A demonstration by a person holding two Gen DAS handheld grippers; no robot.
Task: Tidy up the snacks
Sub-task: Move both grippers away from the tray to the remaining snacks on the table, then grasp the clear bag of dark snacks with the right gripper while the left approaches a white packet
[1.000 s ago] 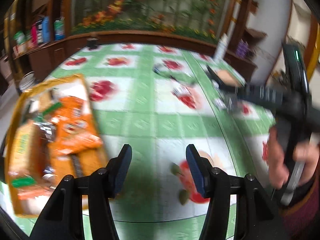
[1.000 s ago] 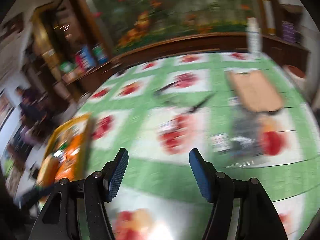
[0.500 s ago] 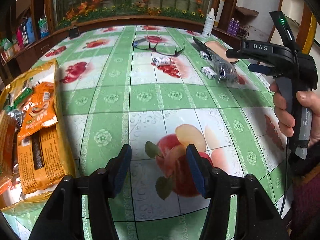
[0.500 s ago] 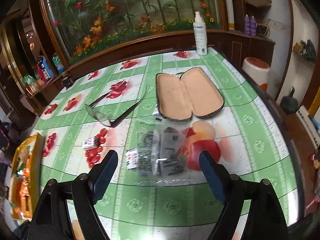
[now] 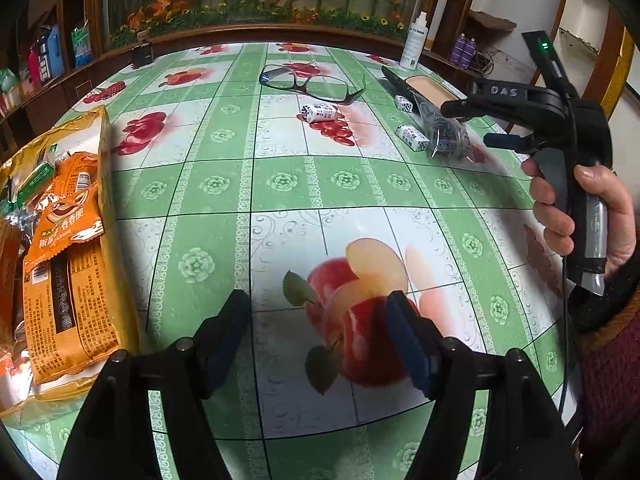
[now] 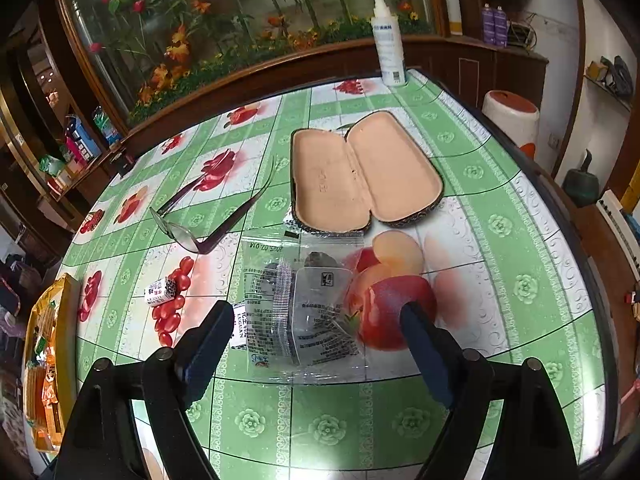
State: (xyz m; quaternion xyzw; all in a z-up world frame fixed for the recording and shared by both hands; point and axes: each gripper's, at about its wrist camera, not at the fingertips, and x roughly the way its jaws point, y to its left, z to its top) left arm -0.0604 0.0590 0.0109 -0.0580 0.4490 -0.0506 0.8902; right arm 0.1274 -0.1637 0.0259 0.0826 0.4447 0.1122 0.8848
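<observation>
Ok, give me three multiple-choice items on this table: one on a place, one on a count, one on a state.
1. Where does the clear snack packet lie?
A. Inside the glasses case
B. On the tablecloth, just in front of the open glasses case
C. In the yellow snack bag

2. How many small white wrapped candies show on the table in the left wrist view?
A. One
B. Three
C. Six

3. How is the right gripper?
A. Open, nothing gripped
B. Shut on the glasses
C. Shut on the spray bottle

Answers: 1 B, the packet's far edge meets the case's near rim. 2 B, three lie apart. 3 A, its pads stand apart on either side of the packet, not pressing it.
</observation>
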